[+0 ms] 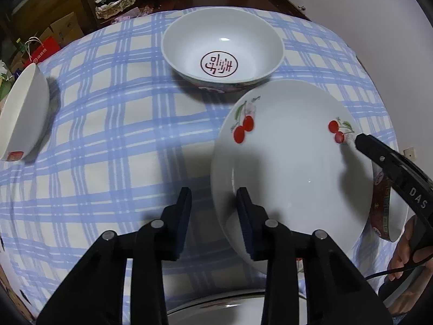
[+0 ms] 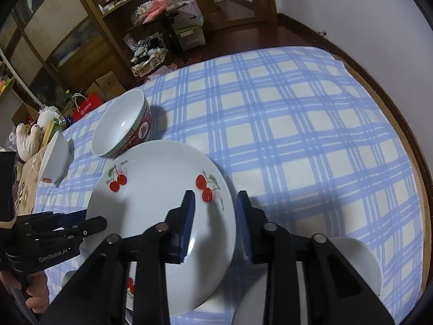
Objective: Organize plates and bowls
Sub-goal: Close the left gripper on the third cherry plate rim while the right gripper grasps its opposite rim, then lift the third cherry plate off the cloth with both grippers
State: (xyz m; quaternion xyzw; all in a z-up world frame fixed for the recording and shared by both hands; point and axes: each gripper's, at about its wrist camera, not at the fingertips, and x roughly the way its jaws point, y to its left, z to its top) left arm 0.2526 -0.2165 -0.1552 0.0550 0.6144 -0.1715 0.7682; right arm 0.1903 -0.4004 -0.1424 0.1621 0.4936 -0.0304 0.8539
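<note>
Glazed porcelain, slick and brittle: you have the cherry plate (image 1: 292,162) rim between both narrowed grippers, left gripper (image 1: 213,216) and right gripper (image 2: 216,216); whether either pinches it, I cannot tell.

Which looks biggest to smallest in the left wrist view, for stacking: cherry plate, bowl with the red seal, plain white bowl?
1. cherry plate, though it is nearest the camera
2. bowl with the red seal
3. plain white bowl, seen edge-on at the frame edge, so unsure
</note>
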